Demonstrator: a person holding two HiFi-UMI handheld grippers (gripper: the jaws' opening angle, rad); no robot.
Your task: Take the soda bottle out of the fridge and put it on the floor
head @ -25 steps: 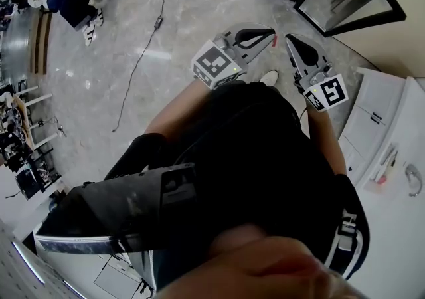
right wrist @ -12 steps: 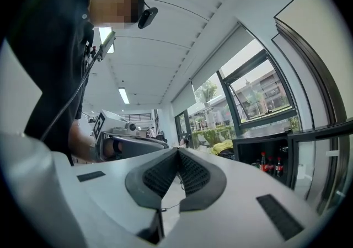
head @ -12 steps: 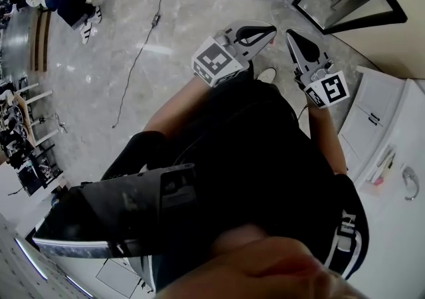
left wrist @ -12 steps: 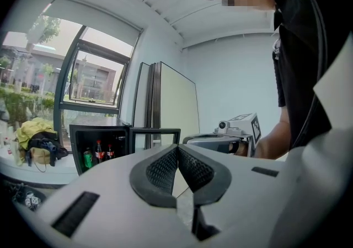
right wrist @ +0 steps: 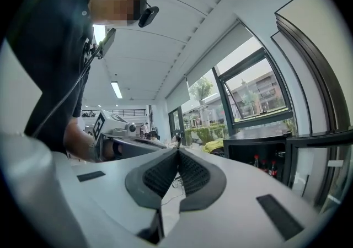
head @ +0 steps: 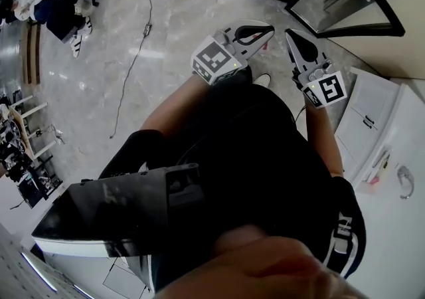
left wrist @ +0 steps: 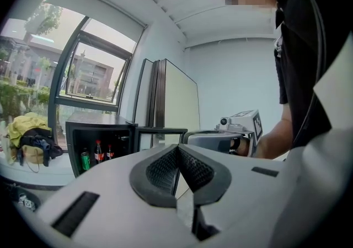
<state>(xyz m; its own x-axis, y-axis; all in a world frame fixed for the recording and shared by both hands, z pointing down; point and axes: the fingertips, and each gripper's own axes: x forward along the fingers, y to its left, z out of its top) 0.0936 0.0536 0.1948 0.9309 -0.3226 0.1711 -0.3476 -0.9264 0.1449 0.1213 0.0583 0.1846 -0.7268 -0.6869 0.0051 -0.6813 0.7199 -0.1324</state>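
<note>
Left gripper view: grey left gripper [left wrist: 177,147] shut, empty; grey right gripper [right wrist: 178,151] likewise. Could topple crowded red-capped soda bottles [left wrist: 99,151] inside small black fridge [left wrist: 98,125] if reaching in unopened.

Both arms reach forward from the torso, with the two tools held side by side. Their tips angle toward each other, near but apart. The left tool [head: 269,30] has its jaws pressed together with nothing between them, and its marker cube [head: 216,60] faces upward. The right tool [head: 291,35] is likewise closed and empty. The bare left forearm [head: 174,108] stretches out from a dark sleeve, and the right forearm [head: 323,137] runs along the body's right side. The right hand [left wrist: 241,145] wraps the handle beside that tool's cube.
</note>
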